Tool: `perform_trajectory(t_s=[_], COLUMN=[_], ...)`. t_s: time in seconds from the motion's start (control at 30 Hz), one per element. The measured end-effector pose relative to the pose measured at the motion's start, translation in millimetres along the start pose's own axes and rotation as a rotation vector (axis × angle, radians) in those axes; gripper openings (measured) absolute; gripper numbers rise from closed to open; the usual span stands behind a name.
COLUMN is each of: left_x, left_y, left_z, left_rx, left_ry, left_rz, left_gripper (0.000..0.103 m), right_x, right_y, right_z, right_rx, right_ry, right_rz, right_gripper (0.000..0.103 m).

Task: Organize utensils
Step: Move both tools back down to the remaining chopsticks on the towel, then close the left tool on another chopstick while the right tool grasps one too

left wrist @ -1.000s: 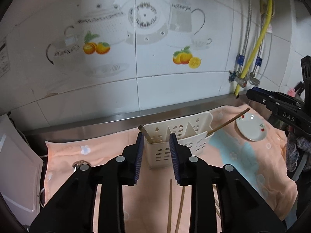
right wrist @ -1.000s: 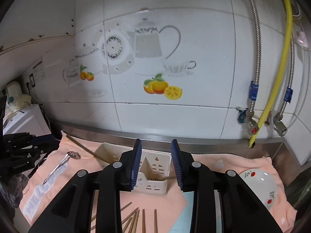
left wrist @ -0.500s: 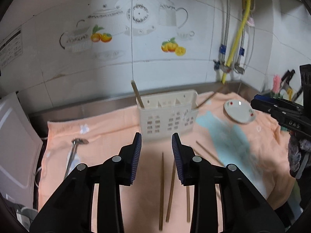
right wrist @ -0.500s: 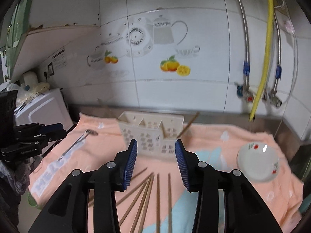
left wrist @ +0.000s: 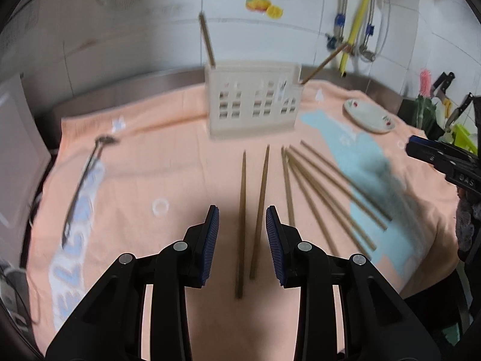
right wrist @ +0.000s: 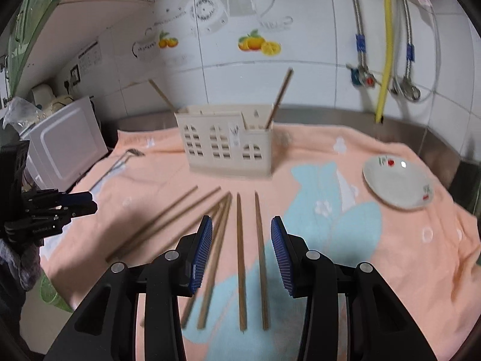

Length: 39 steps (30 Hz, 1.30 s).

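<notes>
The white utensil holder (left wrist: 254, 99) stands upright on the peach towel (left wrist: 156, 165), close to the tiled wall; it is the place where the loose things should go, so I tell every spot from it. One chopstick already stands in its left end (left wrist: 207, 40) and one leans out of its right end (left wrist: 323, 63); they point up because the holder keeps them on end.

In front of the holder many wooden chopsticks lie flat on the towel; two lie side by side (left wrist: 251, 210), and a fan of others (left wrist: 324, 192) spreads out to the right of them; they lie flat and apart, so each pair can be picked up alone. A metal spoon (left wrist: 84, 183) lies far to the left of the holder; a small white dish (right wrist: 398, 185) with red spots sits to its right.

The left gripper (left wrist: 242, 246) hangs over the near ends of the two side-by-side chopsticks in front of the holder; its jaws are wide and hold nothing. The right gripper (right wrist: 240, 254) hangs over two other chopsticks (right wrist: 249, 255) in front of the holder; its jaws are wide too and hold nothing.

I think the next step is to close on a pair and lift it; thin sticks may roll or slip.
</notes>
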<state>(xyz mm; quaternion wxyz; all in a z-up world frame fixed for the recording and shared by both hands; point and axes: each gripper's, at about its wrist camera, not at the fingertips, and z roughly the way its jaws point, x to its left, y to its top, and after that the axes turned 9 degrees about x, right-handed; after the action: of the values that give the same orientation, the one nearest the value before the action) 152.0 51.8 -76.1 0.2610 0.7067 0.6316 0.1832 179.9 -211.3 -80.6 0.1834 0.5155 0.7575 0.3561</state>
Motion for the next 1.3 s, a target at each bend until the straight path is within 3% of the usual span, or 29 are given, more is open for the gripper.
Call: perform_trajectory(t_s=[0.37,0.63,0.83,1.07,1.3], left_x=[3.9,0.9,-0.2,0.8,2.3], left_y=[-17.9,-17.1,-14.2,-11.9,-7.0], left_z=[30.2,43.8,52.4,60.4,67.9], left_rx=[0.071,0.096,0.110,0.126,0.138], left_ry=[-0.031,-0.044,-0.052,-0.054,-0.050], left_rz=[-0.038,-0.051,-0.049,-0.050,-0.053], left_gripper=[0.033,0.032,0.023,0.019,0.019], right_x=[-11.8,-11.2,-10.4,-13.8,-15.5], right_y=[-43.5,-46.8,-45.2,-43.4,-43.9], right_z=[38.4,63.0,76.8,90.9,96.5], right_rx=[0.118,0.167,0.195,0.225,0.238], right_ry=[-0.031,-0.021,-0.026,-0.031,-0.037], right_rz=[0.022,0.016,0.004,0.005,0.001], right_gripper=[0.039,0.032,0.023,0.015,0.013])
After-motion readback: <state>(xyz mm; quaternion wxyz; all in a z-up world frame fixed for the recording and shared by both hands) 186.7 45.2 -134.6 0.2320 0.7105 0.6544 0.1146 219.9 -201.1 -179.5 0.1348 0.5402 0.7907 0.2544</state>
